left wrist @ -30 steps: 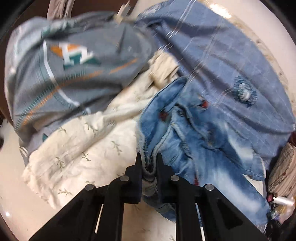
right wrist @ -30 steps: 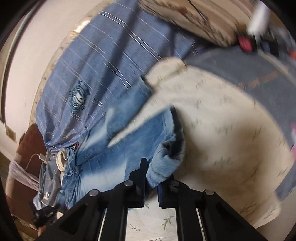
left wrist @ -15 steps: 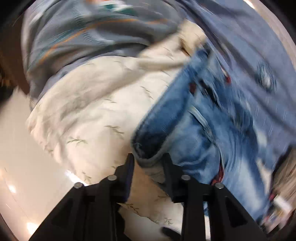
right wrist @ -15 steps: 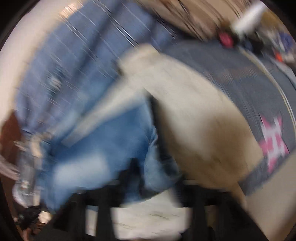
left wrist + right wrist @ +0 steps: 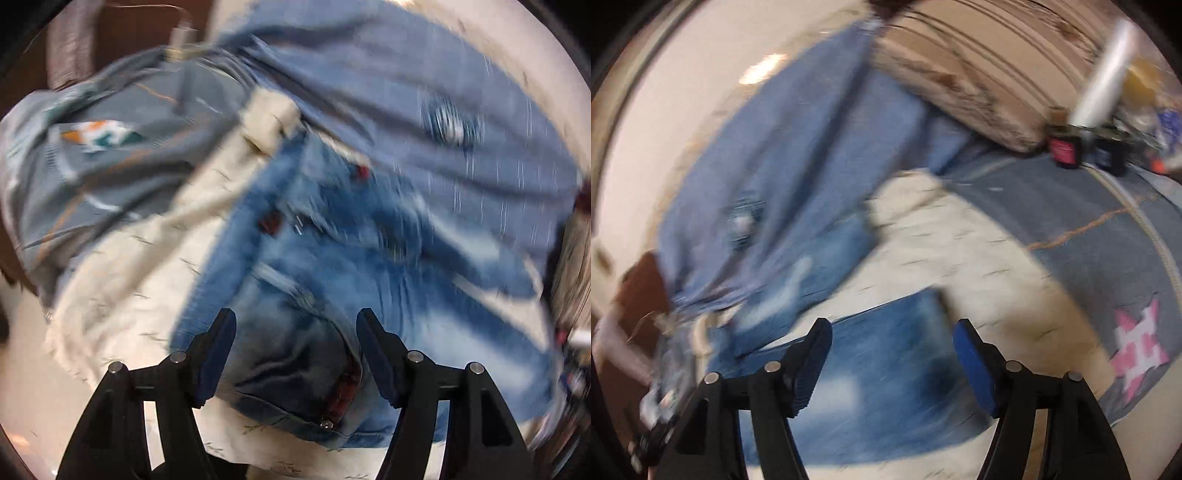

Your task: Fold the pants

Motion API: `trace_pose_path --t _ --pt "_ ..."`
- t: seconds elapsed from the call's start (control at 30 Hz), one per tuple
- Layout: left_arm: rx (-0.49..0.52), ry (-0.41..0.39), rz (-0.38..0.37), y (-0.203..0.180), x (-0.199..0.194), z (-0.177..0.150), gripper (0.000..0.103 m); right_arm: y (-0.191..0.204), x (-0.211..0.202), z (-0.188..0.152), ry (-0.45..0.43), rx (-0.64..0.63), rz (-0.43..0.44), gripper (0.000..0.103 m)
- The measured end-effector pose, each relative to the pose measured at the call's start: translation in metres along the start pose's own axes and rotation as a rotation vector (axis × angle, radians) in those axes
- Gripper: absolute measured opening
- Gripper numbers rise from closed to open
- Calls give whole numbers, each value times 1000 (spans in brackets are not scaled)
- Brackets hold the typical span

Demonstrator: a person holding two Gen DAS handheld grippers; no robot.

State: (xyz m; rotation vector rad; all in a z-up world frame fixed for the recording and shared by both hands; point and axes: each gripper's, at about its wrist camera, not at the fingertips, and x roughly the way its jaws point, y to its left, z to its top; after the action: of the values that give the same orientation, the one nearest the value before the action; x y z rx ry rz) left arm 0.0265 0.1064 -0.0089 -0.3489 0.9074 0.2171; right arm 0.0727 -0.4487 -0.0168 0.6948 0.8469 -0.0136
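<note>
Two tools, both with jaws spread wide and nothing clamped. Left tool [image 5: 295, 347] poised over the waistband end of the jeans [image 5: 332, 295], fingers apart on either side of a shadowed denim fold, contact not discernible through blur. Right tool [image 5: 892, 354] likewise parted over a flat denim panel of the jeans [image 5: 886, 362]. Jeans lying bunched on a cream sheet [image 5: 122, 280] with small leaf sprigs, waistband near, faded legs running right and far. Blue shirt [image 5: 424, 110] with round badge draped over the far part of the jeans. Grey cloth [image 5: 110, 158] with orange and teal emblem at far left, touching the sheet. Same grey cloth [image 5: 1089, 229] at right in the right wrist view, pink and white star print near its edge. Two dark jars [image 5: 1086, 147] far right, beside a beige cushion [image 5: 979, 88]. Heavy motion blur throughout.
</note>
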Motion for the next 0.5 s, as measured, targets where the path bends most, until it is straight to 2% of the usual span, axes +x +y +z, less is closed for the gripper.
trace_pose_path --t 0.1,0.2,0.23,0.27,0.3,0.33,0.37,0.43,0.47,0.5 --pt "76 73 48 -8 31 -13 68 -20 36 21 96 45 0 72" --pt "87 77 70 -5 42 -23 69 -17 69 27 217 1 28 68" --pt "79 81 64 -4 43 -22 70 -15 76 25 252 -22 28 50" --pt "78 75 61 -5 42 -22 71 -12 79 23 263 -47 24 22" --pt "76 75 57 -4 42 -23 71 -2 74 24 226 -111 -6 22" --pt "73 76 53 -3 43 -23 72 5 63 20 174 -164 -21 11" --pt "76 73 54 -3 45 -23 73 17 49 17 99 -240 -42 9" --pt "85 73 65 -5 46 -23 74 46 32 -3 -32 -452 -152 9" --pt "88 72 70 -5 46 -24 75 50 38 -7 -39 -497 -187 9" --pt "89 70 76 -6 48 -24 75 49 52 -13 -5 -544 -246 10"
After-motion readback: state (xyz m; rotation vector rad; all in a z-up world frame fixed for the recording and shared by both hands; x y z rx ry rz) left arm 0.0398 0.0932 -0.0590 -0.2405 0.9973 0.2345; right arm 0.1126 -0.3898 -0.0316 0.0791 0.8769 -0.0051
